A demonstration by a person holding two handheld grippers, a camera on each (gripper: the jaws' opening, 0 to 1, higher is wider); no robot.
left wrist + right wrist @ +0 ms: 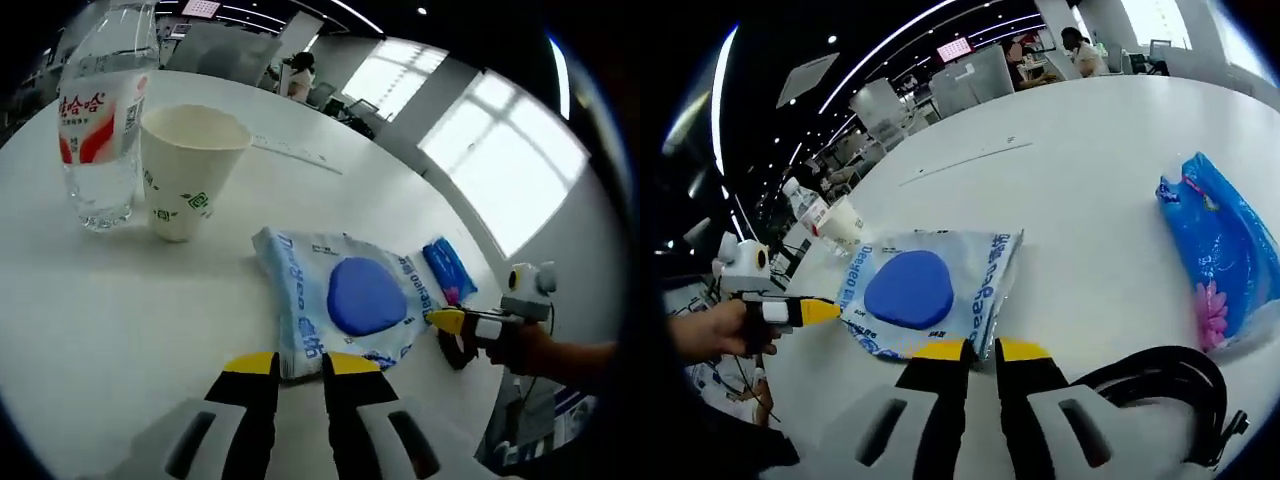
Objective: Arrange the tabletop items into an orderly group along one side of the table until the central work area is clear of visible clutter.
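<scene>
A white wet-wipes pack (350, 295) with a blue oval lid lies flat on the white table (120, 310). My left gripper (300, 365) is at its near corner, its yellow-tipped jaws drawn close with the pack's edge between them. In the right gripper view the same pack (910, 290) has its corner between the narrow jaws of my right gripper (983, 350). Each gripper appears in the other's view at the pack's far end: the right gripper (447, 320) and the left gripper (820, 312). A clear water bottle (100, 120) and a paper cup (185, 170) stand upright beyond the pack.
A blue packet (1220, 250) lies to the right of the pack, also seen as the blue packet (448, 268). A black cable loop (1160, 385) rests near my right gripper. A thin ruler (960, 160) lies far back on the table (1090, 150). People sit at desks behind.
</scene>
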